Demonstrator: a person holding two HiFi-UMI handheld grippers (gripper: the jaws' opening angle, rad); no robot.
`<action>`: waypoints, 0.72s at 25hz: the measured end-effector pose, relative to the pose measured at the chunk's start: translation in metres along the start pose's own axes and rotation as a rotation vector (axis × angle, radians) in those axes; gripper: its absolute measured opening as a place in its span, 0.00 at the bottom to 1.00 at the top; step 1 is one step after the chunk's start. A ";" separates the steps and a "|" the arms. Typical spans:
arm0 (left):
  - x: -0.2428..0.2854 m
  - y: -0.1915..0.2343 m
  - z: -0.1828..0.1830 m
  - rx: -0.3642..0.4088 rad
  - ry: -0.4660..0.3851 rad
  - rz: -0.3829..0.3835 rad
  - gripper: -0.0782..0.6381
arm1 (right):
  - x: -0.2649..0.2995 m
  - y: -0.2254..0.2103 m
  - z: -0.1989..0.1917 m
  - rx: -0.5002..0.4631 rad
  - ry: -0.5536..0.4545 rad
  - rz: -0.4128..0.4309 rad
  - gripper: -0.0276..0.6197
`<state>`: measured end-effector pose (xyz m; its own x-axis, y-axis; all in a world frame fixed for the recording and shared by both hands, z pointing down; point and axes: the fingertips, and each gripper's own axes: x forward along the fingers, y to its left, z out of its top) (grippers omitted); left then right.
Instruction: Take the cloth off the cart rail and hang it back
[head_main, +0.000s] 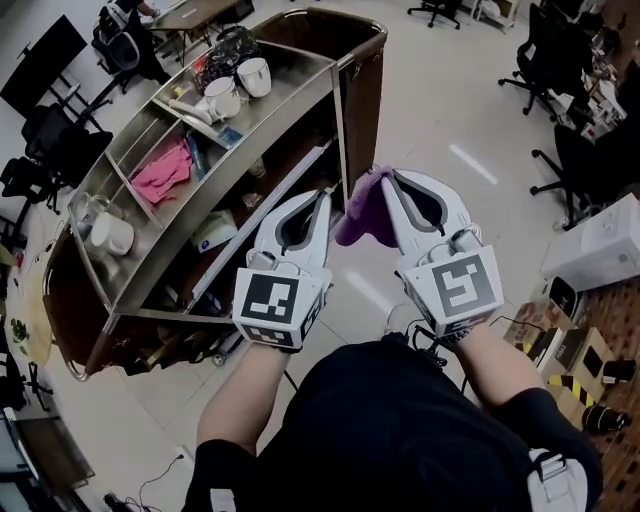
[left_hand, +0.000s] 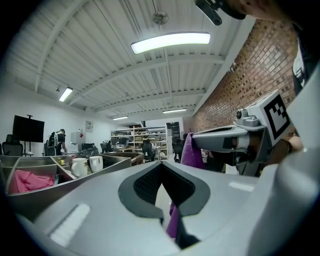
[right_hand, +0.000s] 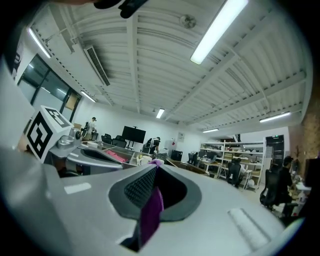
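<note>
Cloth (head_main: 365, 212) is off the cart rail (head_main: 339, 130), held in the air just beside the cart (head_main: 300, 100), left gripper (head_main: 323, 194) and right gripper (head_main: 391, 180) both clamped on it, so removal looks done and only re-hanging is left.

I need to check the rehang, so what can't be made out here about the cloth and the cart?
Purple cloth: head view, its right part lies behind the right tool; both gripper views show only a sliver between the jaws.
Cart lower shelves: head view, dark under the top tray.
Cart rail: gripper views, blocked by each tool's own body.
</note>
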<state>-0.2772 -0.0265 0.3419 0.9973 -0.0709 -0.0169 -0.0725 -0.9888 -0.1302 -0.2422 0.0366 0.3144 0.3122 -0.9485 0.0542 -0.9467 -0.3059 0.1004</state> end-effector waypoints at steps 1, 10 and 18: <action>0.011 -0.005 -0.003 0.004 0.002 -0.010 0.10 | 0.000 -0.011 -0.003 0.003 0.002 -0.008 0.06; 0.116 -0.042 -0.009 0.032 0.023 -0.044 0.10 | 0.003 -0.124 -0.020 0.025 -0.006 -0.030 0.05; 0.202 -0.071 -0.019 0.033 0.051 -0.042 0.10 | 0.013 -0.208 -0.034 0.043 -0.016 -0.009 0.06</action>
<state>-0.0708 0.0265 0.3666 0.9985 -0.0371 0.0394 -0.0302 -0.9862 -0.1625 -0.0385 0.0906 0.3283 0.3201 -0.9467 0.0373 -0.9464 -0.3177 0.0579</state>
